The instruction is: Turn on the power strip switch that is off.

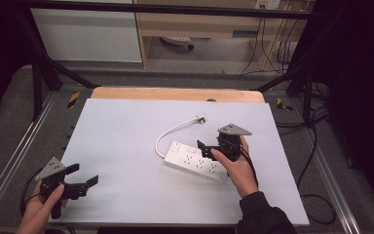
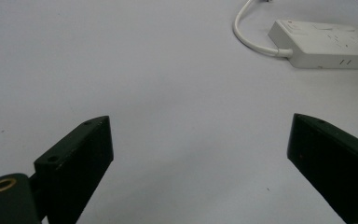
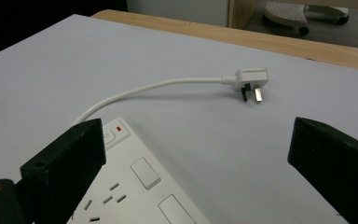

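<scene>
The white power strip (image 1: 195, 160) was laid flat on the table (image 1: 126, 146) with its long axis running diagonally, its switch end pointed away from the person and its cord (image 1: 173, 131) curved onward to the plug (image 1: 200, 118). It was found directly beneath the right gripper (image 1: 205, 147), whose jaws were spread wide and clasped nothing. The left gripper (image 1: 85, 176) was likewise held released, well apart from the strip.
</scene>
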A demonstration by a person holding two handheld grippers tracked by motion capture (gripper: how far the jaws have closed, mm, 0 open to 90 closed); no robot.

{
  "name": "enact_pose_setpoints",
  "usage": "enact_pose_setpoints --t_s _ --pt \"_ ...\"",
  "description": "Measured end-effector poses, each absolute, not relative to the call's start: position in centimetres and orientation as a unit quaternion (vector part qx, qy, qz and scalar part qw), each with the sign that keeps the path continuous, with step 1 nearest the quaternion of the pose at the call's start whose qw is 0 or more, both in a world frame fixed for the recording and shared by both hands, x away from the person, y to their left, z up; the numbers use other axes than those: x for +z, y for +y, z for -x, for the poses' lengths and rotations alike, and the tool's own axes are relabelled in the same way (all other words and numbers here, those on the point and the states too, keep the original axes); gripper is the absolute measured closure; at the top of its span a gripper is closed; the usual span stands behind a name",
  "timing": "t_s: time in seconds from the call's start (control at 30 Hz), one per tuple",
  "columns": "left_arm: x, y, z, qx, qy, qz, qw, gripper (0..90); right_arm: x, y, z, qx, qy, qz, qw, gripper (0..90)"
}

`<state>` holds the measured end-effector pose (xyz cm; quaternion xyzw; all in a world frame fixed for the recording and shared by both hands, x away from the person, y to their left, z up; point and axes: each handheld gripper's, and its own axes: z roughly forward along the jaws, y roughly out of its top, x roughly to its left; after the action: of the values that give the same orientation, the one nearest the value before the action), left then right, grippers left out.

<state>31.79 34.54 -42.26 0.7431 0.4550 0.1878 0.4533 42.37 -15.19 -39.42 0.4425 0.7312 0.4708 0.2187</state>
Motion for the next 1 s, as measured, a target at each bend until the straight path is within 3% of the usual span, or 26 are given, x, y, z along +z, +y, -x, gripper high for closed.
enact_pose_setpoints --t_s 1.0 --pt "-42.3 34.5 -31.8 0.186 0.457 -0.743 0.453 7.0 -36.4 -24.7 -38.5 0.518 0.676 -0.459 0.252 5.2"
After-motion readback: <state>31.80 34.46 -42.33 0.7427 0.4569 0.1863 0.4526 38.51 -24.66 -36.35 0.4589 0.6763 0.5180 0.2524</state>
